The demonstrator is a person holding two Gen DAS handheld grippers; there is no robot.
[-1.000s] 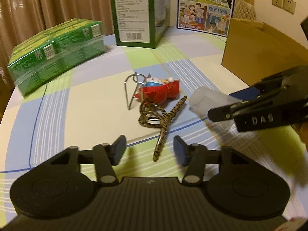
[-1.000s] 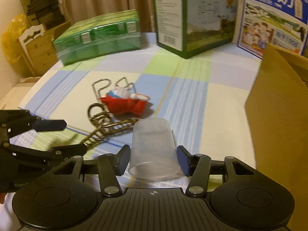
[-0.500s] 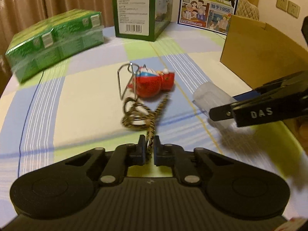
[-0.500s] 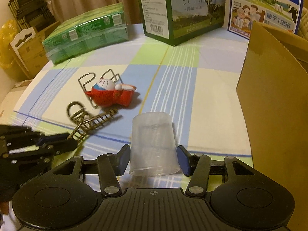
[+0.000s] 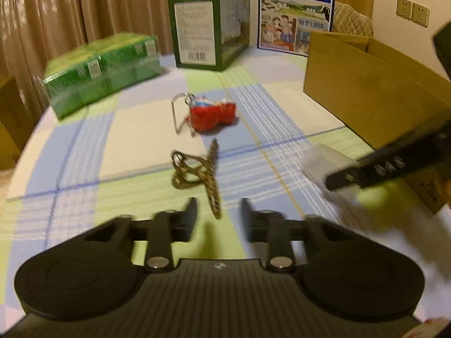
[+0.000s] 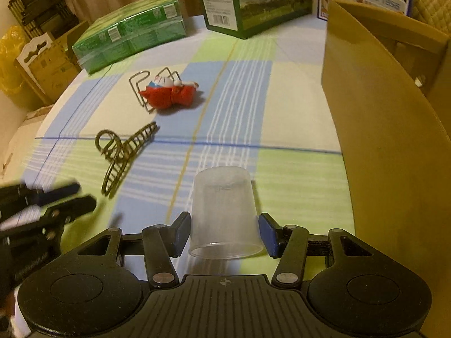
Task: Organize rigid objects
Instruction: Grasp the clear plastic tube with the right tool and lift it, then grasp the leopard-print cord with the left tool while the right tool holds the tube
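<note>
The bench (image 5: 135, 129), covered in a checked cloth of blue, green and cream, carries everything here. A brown cardboard box (image 6: 389, 129) stands open along its right edge. At the far edge stand a dark green carton (image 5: 208, 28) and, to its right, a blue milk carton (image 5: 296, 14); a shrink-wrapped pack of green boxes (image 5: 104, 70) lies near the far left corner.

The right gripper (image 6: 225, 233) is clamped on a clear plastic cup (image 6: 224, 214), which it holds upside down, rim toward the camera, its blue pads pressing either side, close beside the cardboard box wall.

Out in the middle of the bench lies a red toy figure (image 6: 169, 95) on its side, touching a bent wire frame (image 6: 141, 87). Nearer the front edge, apart from the toy, lies a leopard-print hair claw (image 5: 200, 174), flat on the cloth.

The left gripper (image 5: 217, 219) is opening; one tip of the hair claw reaches in between its jaws, but the pads stand clear of it on both sides.
</note>
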